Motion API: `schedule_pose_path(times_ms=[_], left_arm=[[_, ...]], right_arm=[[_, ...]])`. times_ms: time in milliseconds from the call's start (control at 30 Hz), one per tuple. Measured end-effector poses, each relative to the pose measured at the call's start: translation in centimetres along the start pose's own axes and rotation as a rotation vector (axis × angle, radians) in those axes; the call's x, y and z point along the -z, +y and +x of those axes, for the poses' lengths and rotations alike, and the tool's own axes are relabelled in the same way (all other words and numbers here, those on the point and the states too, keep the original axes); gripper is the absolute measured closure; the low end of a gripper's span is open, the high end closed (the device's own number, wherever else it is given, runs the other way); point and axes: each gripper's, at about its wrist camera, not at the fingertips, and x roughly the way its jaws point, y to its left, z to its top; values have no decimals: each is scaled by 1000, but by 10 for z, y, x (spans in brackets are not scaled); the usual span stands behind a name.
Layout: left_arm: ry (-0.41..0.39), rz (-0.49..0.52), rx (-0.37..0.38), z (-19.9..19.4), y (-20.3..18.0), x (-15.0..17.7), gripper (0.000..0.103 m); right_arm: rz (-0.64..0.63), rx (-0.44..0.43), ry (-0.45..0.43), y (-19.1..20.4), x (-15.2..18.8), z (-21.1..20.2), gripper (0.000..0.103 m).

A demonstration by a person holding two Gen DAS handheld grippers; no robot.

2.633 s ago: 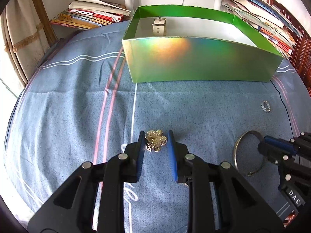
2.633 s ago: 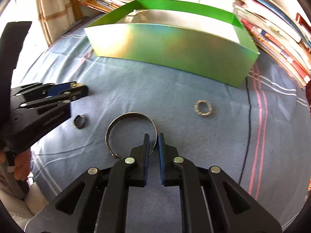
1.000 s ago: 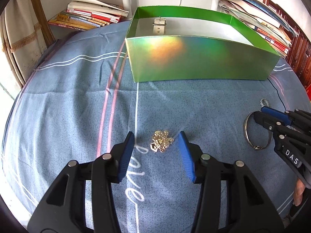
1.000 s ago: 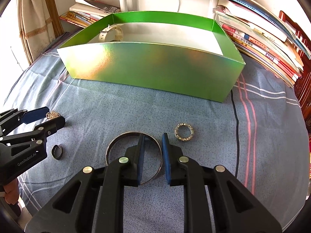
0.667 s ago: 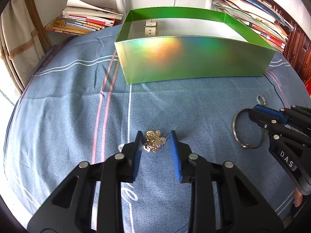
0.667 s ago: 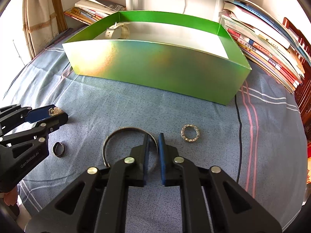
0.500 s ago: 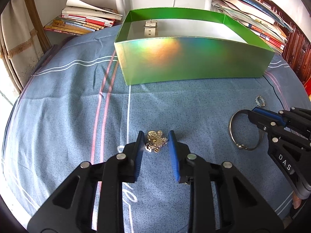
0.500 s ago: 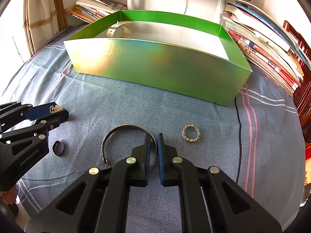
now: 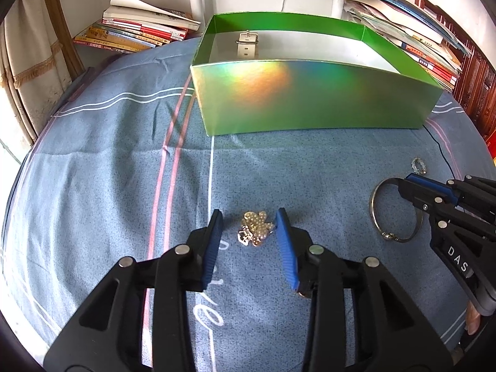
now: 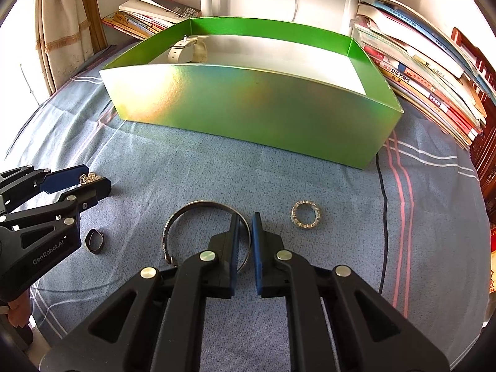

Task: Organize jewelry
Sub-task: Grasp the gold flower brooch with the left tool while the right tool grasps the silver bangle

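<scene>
Both grippers are pointing down at a blue striped cloth (image 9: 93, 167) spread in front of a shiny green box (image 10: 248, 108), which is holding a pale watch strap (image 10: 189, 50) in its far left corner. The left gripper (image 9: 249, 223) is standing with its blue pads apart on either side of a small gold beaded flower brooch (image 9: 255, 228); its jaws have just been opening a little, the left pad is clear of the brooch, and the right pad is sitting right at its edge, though contact cannot be told. The brooch is lying on the cloth between them. The right gripper (image 10: 245, 226) is pinching the right-hand side of a thin silver bangle (image 10: 198, 209), its jaws nearly pressed together with the wire caught between the pads. A sparkly ring (image 10: 305, 215) is lying just to the right of that gripper, apart from the bangle, and a small dark ring (image 10: 94, 241) is resting on the cloth between the two grippers. Stacks of books (image 10: 434, 71) are leaning behind and beside the box.
</scene>
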Motion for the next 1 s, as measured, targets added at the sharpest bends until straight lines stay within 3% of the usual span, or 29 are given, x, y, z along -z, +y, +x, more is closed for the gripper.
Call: schedule_pose_path(times_ms=[133,267,500,733,1000], left_arm=[[2,-10,4,0,1,0,67],[1,-6,15,0,-1,0,78],[11,-19,14,-1,0,0,79],[0,-27,13,-6,0,-1,79],[-2,-27,10,-8,1,0,79]], right_arm=[[-3,1,-5,0,1,0,93],[-5,-15,-5,0,2,-1,97],[11,-42,3,-3,2,-5,99],[21,-39,-48,-7,-3,-23,99],[23,-44,-31,-7,-1,-19,99]])
